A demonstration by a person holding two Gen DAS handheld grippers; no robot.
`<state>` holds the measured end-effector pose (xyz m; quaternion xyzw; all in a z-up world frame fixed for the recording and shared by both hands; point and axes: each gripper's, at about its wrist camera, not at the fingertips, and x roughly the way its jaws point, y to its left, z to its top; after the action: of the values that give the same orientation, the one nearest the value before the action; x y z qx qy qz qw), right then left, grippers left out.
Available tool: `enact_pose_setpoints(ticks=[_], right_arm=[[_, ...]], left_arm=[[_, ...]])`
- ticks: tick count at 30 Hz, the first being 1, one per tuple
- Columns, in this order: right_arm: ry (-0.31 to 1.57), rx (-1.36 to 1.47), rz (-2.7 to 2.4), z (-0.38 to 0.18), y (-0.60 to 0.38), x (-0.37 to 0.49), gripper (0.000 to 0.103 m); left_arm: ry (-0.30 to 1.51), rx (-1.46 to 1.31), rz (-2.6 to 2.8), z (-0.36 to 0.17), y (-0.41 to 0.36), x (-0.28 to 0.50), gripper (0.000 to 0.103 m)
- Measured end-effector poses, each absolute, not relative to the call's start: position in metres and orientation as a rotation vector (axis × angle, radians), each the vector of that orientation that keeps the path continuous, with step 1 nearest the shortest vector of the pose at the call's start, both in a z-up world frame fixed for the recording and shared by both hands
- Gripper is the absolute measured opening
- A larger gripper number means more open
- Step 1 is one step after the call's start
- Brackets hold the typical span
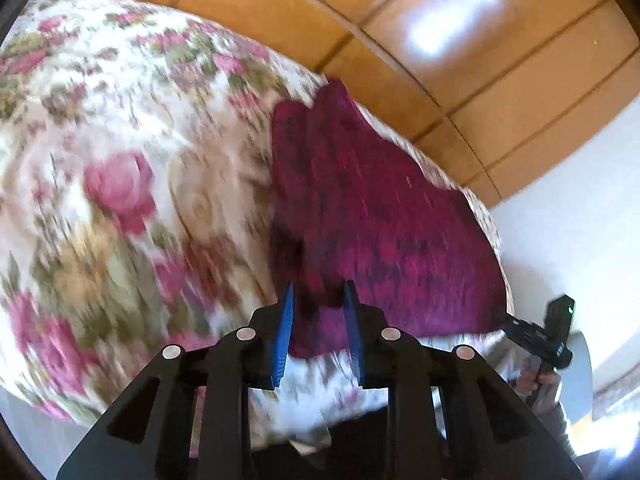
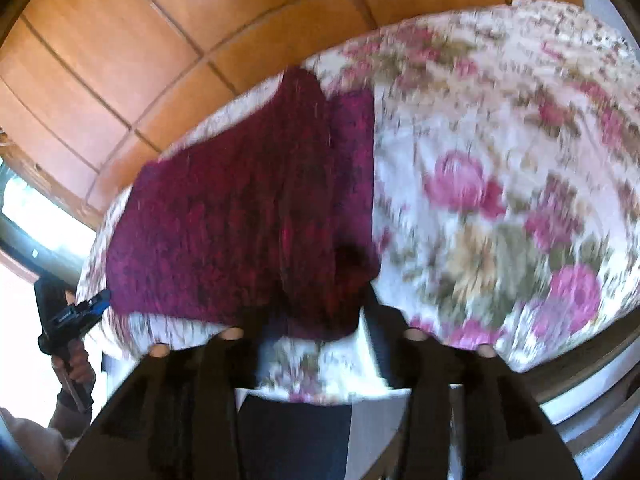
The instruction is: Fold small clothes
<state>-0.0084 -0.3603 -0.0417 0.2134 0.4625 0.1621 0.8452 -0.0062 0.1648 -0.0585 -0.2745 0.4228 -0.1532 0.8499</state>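
Observation:
A dark magenta garment [image 1: 372, 216] lies spread on the floral bedspread [image 1: 120, 140], partly folded along one side. My left gripper [image 1: 318, 300] is open, its blue pads [image 1: 285, 328] just over the garment's near edge, holding nothing. In the right wrist view the same garment [image 2: 224, 216] lies ahead; my right gripper [image 2: 316, 320] sits at its near edge, blurred, fingers apart. The right gripper also shows in the left wrist view [image 1: 540, 336], held in a hand beside the bed. The left gripper shows in the right wrist view [image 2: 68, 316].
A wooden panelled wardrobe [image 1: 460, 40] stands behind the bed. A white wall [image 1: 580, 200] is at the right. A bright window [image 2: 24, 216] is at the left of the right wrist view. Both views are motion-blurred.

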Motion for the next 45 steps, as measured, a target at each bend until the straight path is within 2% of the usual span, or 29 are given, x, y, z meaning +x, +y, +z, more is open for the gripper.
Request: enact_pose_setpoints(ticks=[6,9,10,11,12,13,14,16,20,23,25,26,27,28,29,31,33,36,38,45], right_arm=[[0.912,0.420,0.292,-0.028,-0.351,0.057,0.059],[0.941,0.397,0.301,-0.035,-0.336,0.091,0.058],[0.955,0.382,0.304,-0.038,-0.331,0.099,0.056],[0.969,0.361,0.308,-0.041,-0.324,0.107,0.044],[0.976,0.339,0.308,-0.042,-0.320,0.110,0.033],[0.970,0.304,0.294,-0.040,-0.317,0.110,0.026],[0.951,0.280,0.291,-0.036,-0.316,0.108,0.018],[0.907,0.260,0.247,-0.028,-0.323,0.101,0.015],[0.937,0.214,0.146,-0.049,-0.322,0.108,0.015],[0.946,0.161,0.107,-0.064,-0.312,0.114,0.017],[0.937,0.152,0.106,-0.060,-0.312,0.113,0.023],[0.921,0.140,0.105,-0.054,-0.312,0.111,0.030],[0.913,0.130,0.099,-0.050,-0.313,0.110,0.047],[0.890,0.118,0.086,-0.042,-0.314,0.108,0.052],[0.877,0.121,0.085,-0.037,-0.314,0.107,0.057],[0.838,0.143,0.095,-0.024,-0.311,0.103,0.059],[0.798,0.141,0.107,-0.010,-0.302,0.100,0.067],[0.774,0.110,0.152,0.002,-0.279,0.103,0.077],[0.778,0.086,0.189,0.004,-0.261,0.110,0.078],[0.882,0.065,0.227,-0.017,-0.233,0.143,0.082]], left_arm=[[0.856,-0.533,-0.317,-0.046,0.162,0.036,0.023],[0.863,-0.550,-0.303,-0.049,0.160,0.060,0.046],[0.870,-0.568,-0.315,-0.052,0.161,0.067,0.046],[0.875,-0.578,-0.320,-0.053,0.161,0.072,0.046],[0.872,-0.575,-0.316,-0.055,0.160,0.077,0.039],[0.863,-0.554,-0.317,-0.053,0.157,0.081,0.025],[0.858,-0.535,-0.320,-0.050,0.154,0.084,0.022],[0.828,-0.498,-0.310,-0.042,0.149,0.086,0.016],[0.864,-0.449,-0.254,-0.052,0.141,0.102,0.016],[0.891,-0.382,-0.207,-0.064,0.132,0.109,0.016],[0.883,-0.369,-0.190,-0.059,0.131,0.104,0.016],[0.869,-0.348,-0.175,-0.053,0.130,0.100,0.016],[0.854,-0.323,-0.152,-0.047,0.128,0.095,0.016],[0.845,-0.300,-0.144,-0.041,0.127,0.094,0.016],[0.833,-0.268,-0.136,-0.034,0.123,0.092,0.016],[0.794,-0.209,-0.109,-0.021,0.114,0.090,0.016],[0.763,-0.168,-0.112,-0.009,0.105,0.093,0.016],[0.740,-0.141,-0.108,0.000,0.093,0.105,0.037],[0.723,-0.115,-0.106,0.004,0.083,0.109,0.042],[0.705,-0.022,-0.110,0.005,0.059,0.121,0.043]])
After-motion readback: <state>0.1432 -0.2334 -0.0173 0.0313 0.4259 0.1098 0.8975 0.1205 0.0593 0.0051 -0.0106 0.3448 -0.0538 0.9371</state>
